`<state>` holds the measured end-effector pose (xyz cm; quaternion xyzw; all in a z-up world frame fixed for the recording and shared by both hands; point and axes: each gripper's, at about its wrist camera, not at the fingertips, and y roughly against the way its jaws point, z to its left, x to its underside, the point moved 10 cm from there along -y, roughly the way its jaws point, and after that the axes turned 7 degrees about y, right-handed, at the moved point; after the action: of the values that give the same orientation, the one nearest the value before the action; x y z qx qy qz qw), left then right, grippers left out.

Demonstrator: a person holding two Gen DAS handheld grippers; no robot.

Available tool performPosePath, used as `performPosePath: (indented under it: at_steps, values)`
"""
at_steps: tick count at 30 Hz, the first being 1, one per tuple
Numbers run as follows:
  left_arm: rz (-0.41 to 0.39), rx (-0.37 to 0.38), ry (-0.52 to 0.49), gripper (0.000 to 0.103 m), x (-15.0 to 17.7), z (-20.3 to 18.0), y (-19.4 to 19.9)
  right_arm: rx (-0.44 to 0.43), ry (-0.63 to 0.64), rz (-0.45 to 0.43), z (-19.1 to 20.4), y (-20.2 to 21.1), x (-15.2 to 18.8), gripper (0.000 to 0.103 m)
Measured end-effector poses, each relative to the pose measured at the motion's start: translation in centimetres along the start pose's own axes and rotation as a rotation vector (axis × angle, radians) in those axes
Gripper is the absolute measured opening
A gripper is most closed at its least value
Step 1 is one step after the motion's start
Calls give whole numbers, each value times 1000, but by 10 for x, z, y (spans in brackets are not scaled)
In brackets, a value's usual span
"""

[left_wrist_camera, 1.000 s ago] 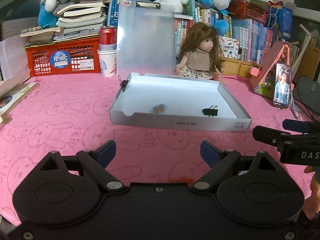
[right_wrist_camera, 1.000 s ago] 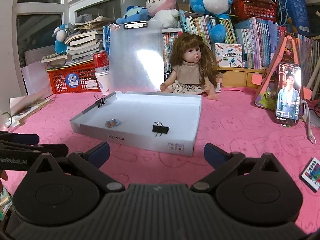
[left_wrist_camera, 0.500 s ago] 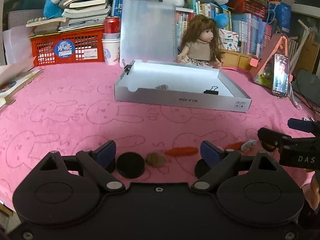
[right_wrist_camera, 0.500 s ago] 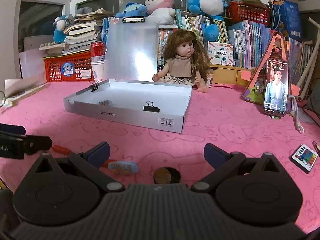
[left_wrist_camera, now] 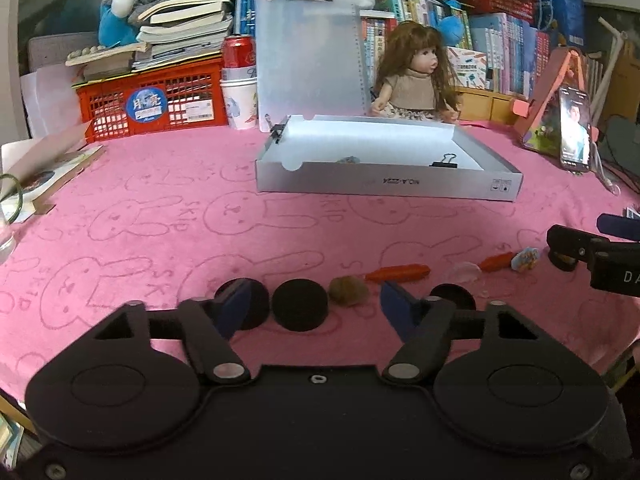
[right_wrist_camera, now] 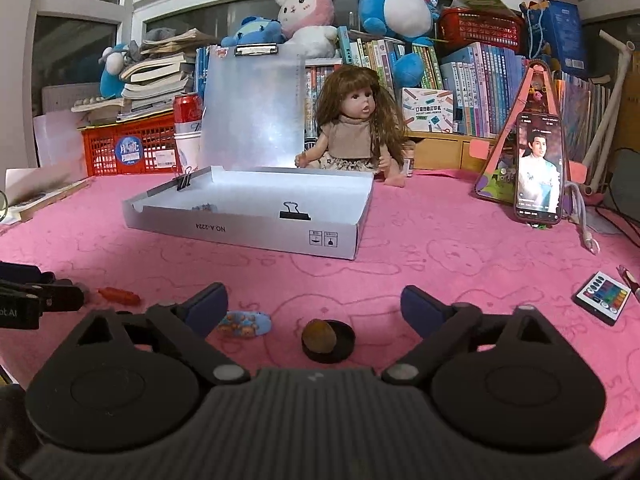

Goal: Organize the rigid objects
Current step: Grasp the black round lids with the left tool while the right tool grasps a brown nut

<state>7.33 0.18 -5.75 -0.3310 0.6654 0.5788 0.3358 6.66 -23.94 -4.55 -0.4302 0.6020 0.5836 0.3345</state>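
A shallow white box sits mid-table with a black binder clip and a small blue item inside. Along the near edge lie black discs, a brown nut, an orange carrot piece, a blue sticker piece and a brown nut on a black disc. My left gripper is open above the discs. My right gripper is open above the nut and disc.
A doll, clipboard, red crate, cup with can, phone on stand and books line the back. A small remote lies at the right. Booklets lie at the left.
Both grippers have drawn back toward the table's near edge. The row of small objects has come into view under the open fingers. The box looks farther away.
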Motion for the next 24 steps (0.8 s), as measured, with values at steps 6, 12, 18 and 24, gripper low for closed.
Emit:
performPosePath:
  at_steps: [6, 12, 18, 24]
  values:
    - [-6, -3, 24, 39, -2, 6, 3, -8, 4, 4, 3, 0, 1, 61]
    - [-13, -7, 8, 36, 2, 7, 9, -5, 13, 30, 5, -3, 6, 37]
    - [-24, -24, -12, 36, 3, 6, 6, 3, 16, 54, 6, -6, 13, 26]
    - [-18, -26, -2, 38, 4, 5, -5, 1, -13, 65, 3, -12, 21, 22]
